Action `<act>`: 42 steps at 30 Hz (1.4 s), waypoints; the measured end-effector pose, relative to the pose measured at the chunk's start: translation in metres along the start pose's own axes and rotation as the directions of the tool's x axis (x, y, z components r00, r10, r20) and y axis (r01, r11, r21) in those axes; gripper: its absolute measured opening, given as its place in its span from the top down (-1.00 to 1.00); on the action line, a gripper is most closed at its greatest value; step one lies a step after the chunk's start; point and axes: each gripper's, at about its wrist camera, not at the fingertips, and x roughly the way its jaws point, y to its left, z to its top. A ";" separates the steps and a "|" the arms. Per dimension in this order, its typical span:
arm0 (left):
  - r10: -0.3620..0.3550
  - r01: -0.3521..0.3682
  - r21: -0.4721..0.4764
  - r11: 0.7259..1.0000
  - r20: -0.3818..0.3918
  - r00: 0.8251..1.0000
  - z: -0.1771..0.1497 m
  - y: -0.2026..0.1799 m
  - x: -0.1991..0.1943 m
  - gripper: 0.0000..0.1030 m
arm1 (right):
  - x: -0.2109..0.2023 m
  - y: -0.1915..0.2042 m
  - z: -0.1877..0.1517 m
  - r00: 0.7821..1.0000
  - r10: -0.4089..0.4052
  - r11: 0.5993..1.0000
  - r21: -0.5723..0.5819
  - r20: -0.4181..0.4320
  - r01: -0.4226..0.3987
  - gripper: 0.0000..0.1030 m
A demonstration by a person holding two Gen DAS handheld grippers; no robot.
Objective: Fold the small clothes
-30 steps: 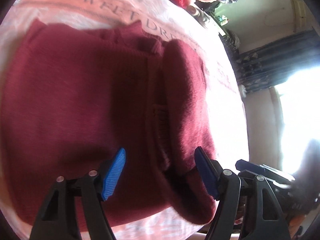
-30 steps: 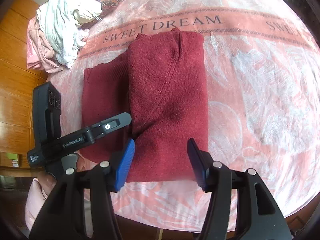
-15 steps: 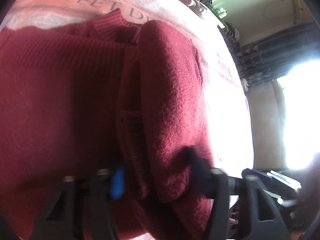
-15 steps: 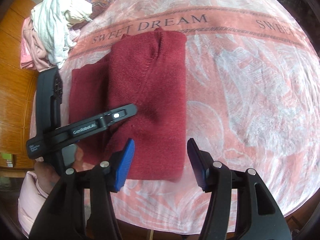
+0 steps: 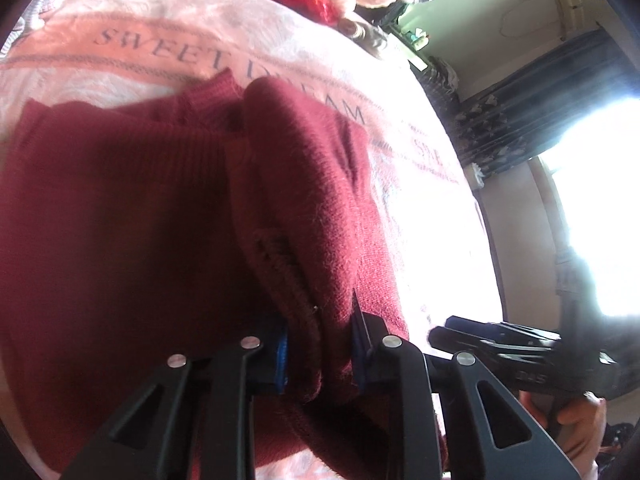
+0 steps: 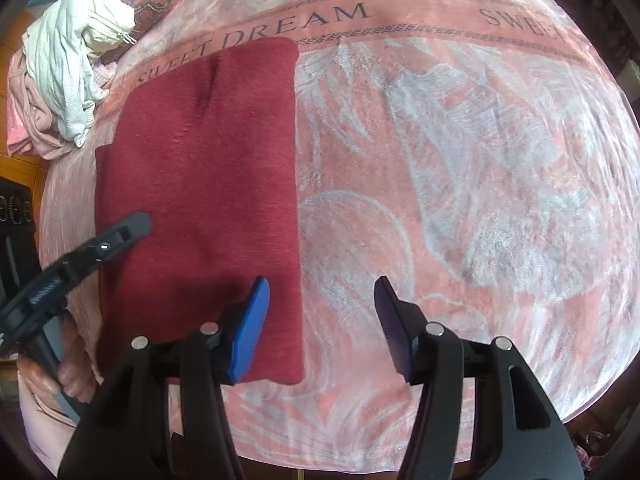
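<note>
My left gripper [image 5: 320, 356] is closing on a fold of the dark red knitted sweater [image 6: 200, 184] on the pink bedspread [image 6: 440, 160], while my right gripper [image 6: 320, 320] hangs half-open, empty.

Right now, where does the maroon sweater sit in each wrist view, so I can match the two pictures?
Left wrist: the maroon sweater fills the left and centre; the left gripper is closing on a fold of its near edge.
Right wrist: the sweater lies left of centre, by the open right gripper's left finger.
Shared landmark: the "SWEET DREAM" lettering on the blanket beyond the sweater.
</note>
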 end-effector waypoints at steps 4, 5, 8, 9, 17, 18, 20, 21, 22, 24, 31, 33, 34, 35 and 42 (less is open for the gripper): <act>-0.037 0.037 -0.011 0.999 0.039 0.999 0.007 0.012 -0.036 0.54 | 0.001 0.010 0.002 1.000 0.009 1.000 -0.016 0.003 -0.009 -0.08; -0.044 0.044 -0.010 0.999 0.052 0.998 0.009 0.016 -0.047 0.54 | 0.000 0.014 0.002 1.000 0.010 1.000 -0.021 0.004 -0.010 -0.08; -0.038 0.037 0.010 0.999 0.100 0.994 0.012 0.025 -0.079 0.54 | 0.004 0.023 0.001 1.000 0.012 0.999 -0.035 -0.005 -0.012 -0.07; -0.035 0.034 0.010 0.999 0.114 0.993 0.012 0.030 -0.091 0.54 | 0.005 0.026 0.001 1.000 0.013 0.999 -0.039 -0.007 -0.013 -0.07; -0.003 0.010 -0.056 0.998 0.137 0.991 -0.004 0.099 -0.136 0.54 | 0.018 0.054 -0.001 0.999 0.019 0.995 -0.095 -0.029 -0.022 -0.06; 0.005 0.005 -0.077 0.997 0.126 0.992 -0.009 0.114 -0.138 0.54 | 0.020 0.060 -0.002 0.999 0.022 0.994 -0.111 -0.033 -0.026 -0.06; 0.016 -0.005 -0.095 0.996 0.111 0.994 -0.016 0.129 -0.135 0.54 | 0.022 0.070 -0.004 0.999 0.033 0.990 -0.133 -0.036 -0.038 -0.06; 0.029 -0.020 -0.090 0.996 0.102 0.994 -0.019 0.134 -0.132 0.54 | 0.023 0.076 -0.005 0.999 0.039 0.988 -0.150 -0.038 -0.044 -0.06; 0.043 -0.035 -0.082 0.996 0.096 0.994 -0.020 0.136 -0.129 0.54 | 0.025 0.082 -0.007 0.998 0.040 0.985 -0.167 -0.040 -0.046 -0.05; 0.072 -0.067 -0.064 0.996 0.085 0.994 -0.024 0.140 -0.124 0.54 | 0.029 0.093 -0.011 0.999 0.031 0.980 -0.197 -0.044 -0.039 -0.05; 0.130 -0.129 -0.009 0.992 0.075 0.989 -0.026 0.138 -0.108 0.52 | 0.059 0.112 -0.021 0.996 -0.061 0.961 -0.276 -0.072 0.039 -0.05; 0.135 -0.135 -0.005 0.991 0.075 0.988 -0.028 0.139 -0.108 0.52 | 0.065 0.115 -0.021 0.995 -0.075 0.958 -0.284 -0.072 0.051 -0.05; 0.137 -0.137 -0.005 0.991 0.075 0.988 -0.026 0.137 -0.105 0.51 | 0.067 0.115 -0.021 0.994 -0.086 0.956 -0.286 -0.073 0.062 -0.05; 0.138 -0.138 -0.003 0.990 0.075 0.988 -0.027 0.139 -0.106 0.51 | 0.069 0.115 -0.021 0.993 -0.091 0.956 -0.286 -0.077 0.066 -0.05; 0.149 -0.150 0.001 0.989 0.080 0.986 -0.030 0.139 -0.105 0.49 | 0.083 0.103 -0.017 0.990 -0.066 0.974 -0.223 -0.123 0.037 -0.10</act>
